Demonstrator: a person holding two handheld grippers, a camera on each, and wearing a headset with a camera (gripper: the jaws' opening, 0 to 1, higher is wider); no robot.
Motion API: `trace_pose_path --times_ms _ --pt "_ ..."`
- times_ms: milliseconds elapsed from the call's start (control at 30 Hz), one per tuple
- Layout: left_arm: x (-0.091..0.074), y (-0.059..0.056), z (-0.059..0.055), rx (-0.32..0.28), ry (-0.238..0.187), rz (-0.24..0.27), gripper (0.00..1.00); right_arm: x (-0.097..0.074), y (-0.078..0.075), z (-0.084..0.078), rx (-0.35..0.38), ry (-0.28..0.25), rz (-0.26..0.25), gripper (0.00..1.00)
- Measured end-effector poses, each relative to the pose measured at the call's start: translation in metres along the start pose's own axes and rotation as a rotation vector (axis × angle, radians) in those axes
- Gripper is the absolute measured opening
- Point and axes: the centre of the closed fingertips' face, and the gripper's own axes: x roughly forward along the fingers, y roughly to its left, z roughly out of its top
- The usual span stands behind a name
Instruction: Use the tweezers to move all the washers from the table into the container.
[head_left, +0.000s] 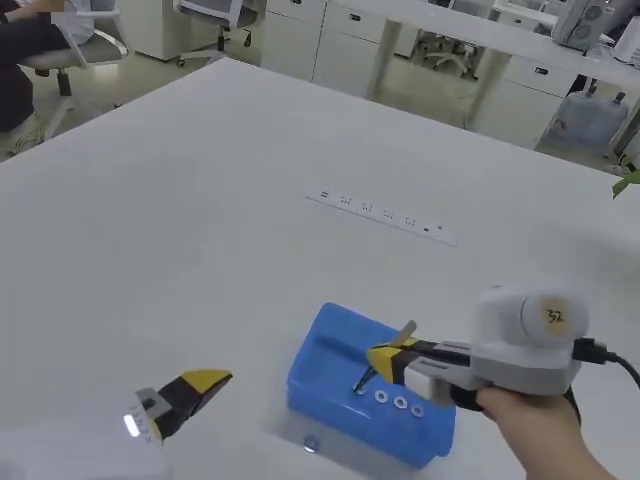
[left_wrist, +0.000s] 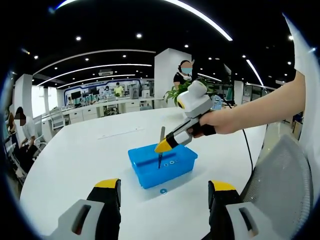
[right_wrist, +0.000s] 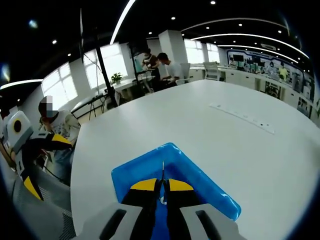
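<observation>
Status: the task is looking nearly done. Three small round metal washers (head_left: 400, 403) are sitting in a row on the floor of the blue rectangular plastic container (head_left: 345, 418), toward its near side. One more bluish ring-shaped washer (head_left: 310, 445) is lying on the white table (head_left: 200, 230), just beside the container's front wall. Going by that, my read is one piece left to move, plus whatever the tweezers may be carrying.

The right gripper (head_left: 380, 358) is clamping narrow on the slim metal tweezers (head_left: 365, 382), with its jaws nearly together around the handle end. The tweezers are pointing down into the container, tips low, just beside the row of washers. The tips are too small to tell whether they are pinching a washer or are empty. I'm guessing this is the drop-off step.

The left gripper (left_wrist: 164, 187) is hovering wide open over the near part of the table, gripping nothing. In the head view it is sitting well apart from the container. The left gripper view is showing the same layout: container ahead, washers inside, the stray washer on the table in front of it.

Container contents: the three washers and the tweezer tips. I'm seeing nothing else inside.

Next, by my estimate: lifting the tweezers out, going to the stray washer at the front wall, pinching its rim and bringing it in. It is thin and flat, so it is likely slipping if pinched off-centre.
</observation>
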Motion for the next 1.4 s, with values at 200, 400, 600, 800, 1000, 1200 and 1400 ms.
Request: trace_pose_path --times_ms 200,400,600,800,1000,1200,1400 --pt "0.0 0.0 0.0 -0.002 0.001 0.001 0.72 0.002 0.002 -0.001 -0.023 0.012 0.001 0.02" --pt "-0.001 0.001 0.001 -0.008 -0.008 0.005 0.72 0.002 0.003 -0.002 -0.033 0.015 0.003 0.03" --pt "-0.001 0.001 0.001 -0.006 -0.007 0.006 0.72 -0.006 0.006 0.002 -0.043 -0.005 -0.005 0.03" --pt "-0.001 0.001 0.001 -0.006 -0.01 0.005 0.72 -0.02 0.01 0.012 -0.049 -0.05 -0.017 0.03" --pt "-0.001 0.001 0.001 -0.005 -0.01 0.004 0.72 -0.036 0.023 0.033 -0.068 -0.133 -0.01 0.03" --pt "0.0 0.0 0.001 -0.003 -0.009 0.001 0.72 -0.043 0.04 0.046 -0.082 -0.175 0.028 0.03" --pt "0.0 0.0 0.002 -0.003 -0.009 0.0 0.72 -0.042 0.062 0.046 -0.109 -0.174 0.092 0.03"
